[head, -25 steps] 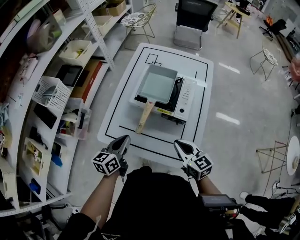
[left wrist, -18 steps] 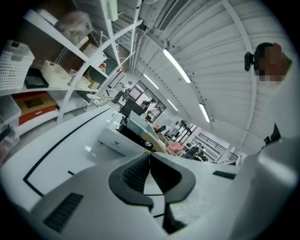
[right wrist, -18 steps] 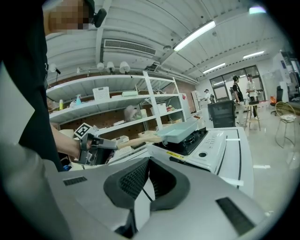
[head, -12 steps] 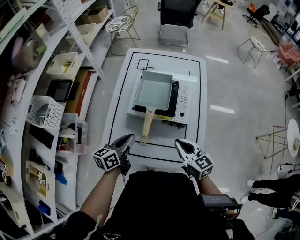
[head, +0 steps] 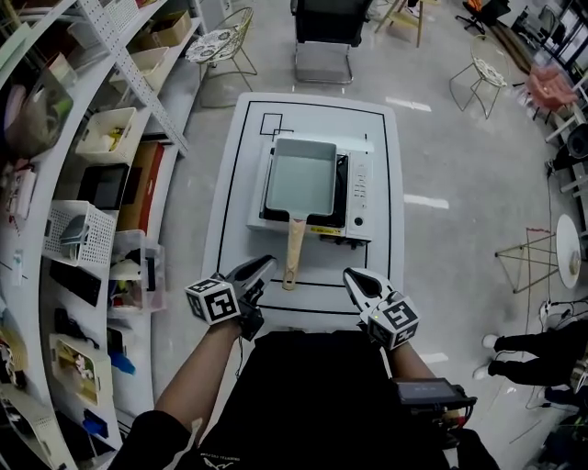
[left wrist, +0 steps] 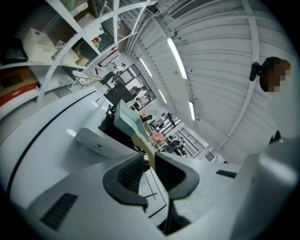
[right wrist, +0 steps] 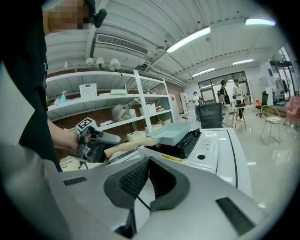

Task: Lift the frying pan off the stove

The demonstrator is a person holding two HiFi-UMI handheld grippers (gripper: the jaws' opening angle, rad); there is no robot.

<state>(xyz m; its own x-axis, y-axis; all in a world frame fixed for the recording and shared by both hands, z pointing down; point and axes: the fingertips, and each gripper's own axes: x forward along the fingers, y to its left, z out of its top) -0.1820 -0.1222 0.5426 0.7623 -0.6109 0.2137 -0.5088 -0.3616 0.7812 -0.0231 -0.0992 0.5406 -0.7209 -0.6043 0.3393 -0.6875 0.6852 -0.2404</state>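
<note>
A rectangular pale-teal frying pan (head: 301, 176) sits on a white portable stove (head: 360, 188) on a white table (head: 234, 197). Its wooden handle (head: 294, 255) points toward me. My left gripper (head: 265, 266) hovers just left of the handle's end, not touching it. In the left gripper view the left gripper (left wrist: 149, 158) has its jaws opening, a narrow gap between them and nothing in it; the handle (left wrist: 140, 142) lies beyond the tips. My right gripper (head: 350, 275) hangs over the table's near edge, right of the handle. Seen in its own view, the right gripper (right wrist: 149, 163) is shut and empty.
Shelving (head: 92, 184) with bins and baskets runs along the left, close to the table. A black chair (head: 326, 27) stands past the table's far end, wire chairs (head: 220, 41) beside it. A person's legs (head: 533, 367) show at lower right.
The view has closed in on the table. Both grippers now reach its near edge, and the left one has come up beside the handle's end.
</note>
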